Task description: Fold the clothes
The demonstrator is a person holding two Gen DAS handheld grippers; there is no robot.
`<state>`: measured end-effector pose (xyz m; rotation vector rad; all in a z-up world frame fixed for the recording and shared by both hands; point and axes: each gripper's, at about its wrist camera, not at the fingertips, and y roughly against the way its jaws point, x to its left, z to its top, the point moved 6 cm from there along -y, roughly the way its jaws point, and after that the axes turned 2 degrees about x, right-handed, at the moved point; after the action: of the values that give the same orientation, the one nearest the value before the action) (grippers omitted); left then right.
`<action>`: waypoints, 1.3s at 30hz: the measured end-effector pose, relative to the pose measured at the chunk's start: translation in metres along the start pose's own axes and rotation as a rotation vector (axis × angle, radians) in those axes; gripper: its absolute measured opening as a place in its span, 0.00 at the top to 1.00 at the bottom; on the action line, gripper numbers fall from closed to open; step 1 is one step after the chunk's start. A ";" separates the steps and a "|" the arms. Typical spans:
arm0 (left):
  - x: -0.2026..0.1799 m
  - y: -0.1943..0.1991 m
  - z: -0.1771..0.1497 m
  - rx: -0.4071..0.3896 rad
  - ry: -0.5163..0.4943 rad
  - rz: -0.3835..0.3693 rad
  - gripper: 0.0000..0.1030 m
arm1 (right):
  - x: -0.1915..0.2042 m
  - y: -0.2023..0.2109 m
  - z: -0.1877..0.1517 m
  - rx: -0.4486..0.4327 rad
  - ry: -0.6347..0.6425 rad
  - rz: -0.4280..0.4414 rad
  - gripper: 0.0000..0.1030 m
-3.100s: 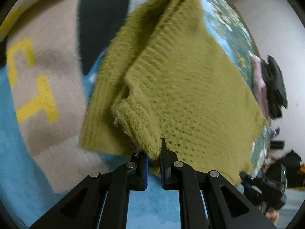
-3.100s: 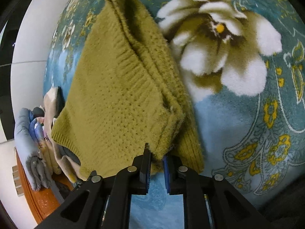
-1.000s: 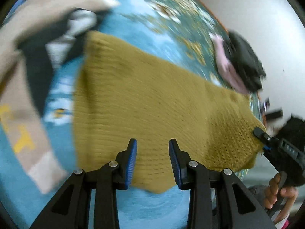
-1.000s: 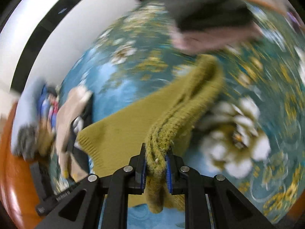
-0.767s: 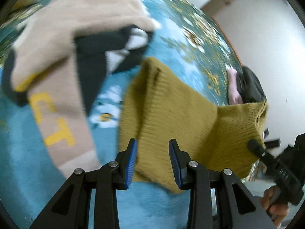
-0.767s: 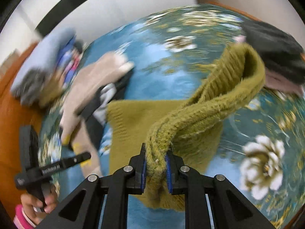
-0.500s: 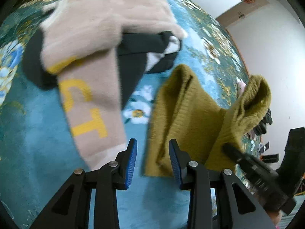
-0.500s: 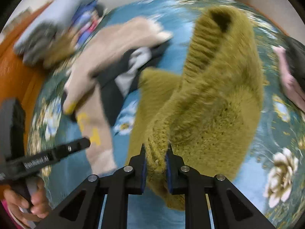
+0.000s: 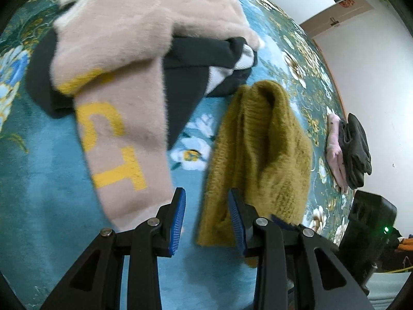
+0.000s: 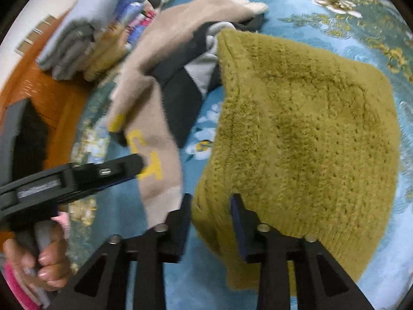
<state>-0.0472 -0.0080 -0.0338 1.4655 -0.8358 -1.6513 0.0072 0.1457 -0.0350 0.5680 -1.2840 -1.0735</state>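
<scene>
An olive-yellow knit sweater (image 9: 260, 155) lies folded over itself on the teal flowered carpet (image 9: 38, 180). It fills the right of the right wrist view (image 10: 304, 134). My left gripper (image 9: 207, 213) is open and empty, with the sweater's near edge just ahead of its right finger. My right gripper (image 10: 211, 215) is open with the sweater's near corner lying between its fingers. The left gripper also shows at the left of the right wrist view (image 10: 77, 175).
A beige garment with yellow letters (image 9: 116, 108) and a dark garment (image 9: 196, 72) lie left of the sweater. A folded pink and dark pile (image 9: 348, 149) sits at the far right. Stacked folded clothes (image 10: 85, 33) sit beside the orange wood floor (image 10: 56, 95).
My right gripper carried the sweater's edge over toward the beige garment, folding it onto itself, then opened and let it go. My left gripper stayed open.
</scene>
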 end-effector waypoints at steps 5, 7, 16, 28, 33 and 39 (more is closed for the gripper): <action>-0.029 -0.008 -0.001 0.014 -0.087 -0.020 0.53 | -0.047 0.072 0.007 -0.249 -0.198 0.045 0.60; -0.041 -0.018 -0.003 0.034 -0.145 0.003 0.51 | -0.077 0.106 0.007 -0.369 -0.298 0.019 0.56; -0.065 -0.072 -0.028 0.109 -0.264 0.159 0.83 | -0.126 0.132 -0.012 -0.408 -0.476 -0.047 0.53; -0.028 -0.054 -0.015 0.092 -0.179 0.095 0.87 | -0.152 0.117 -0.027 -0.358 -0.618 0.038 0.53; -0.010 -0.069 -0.015 0.102 -0.140 0.080 0.83 | -0.158 0.107 -0.029 -0.319 -0.651 0.049 0.53; -0.018 -0.048 -0.001 0.091 -0.212 -0.024 0.68 | -0.162 0.100 -0.029 -0.300 -0.669 0.059 0.53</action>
<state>-0.0510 0.0320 -0.0664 1.3825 -1.0251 -1.8301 0.0782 0.3249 -0.0354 -0.0761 -1.6499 -1.4374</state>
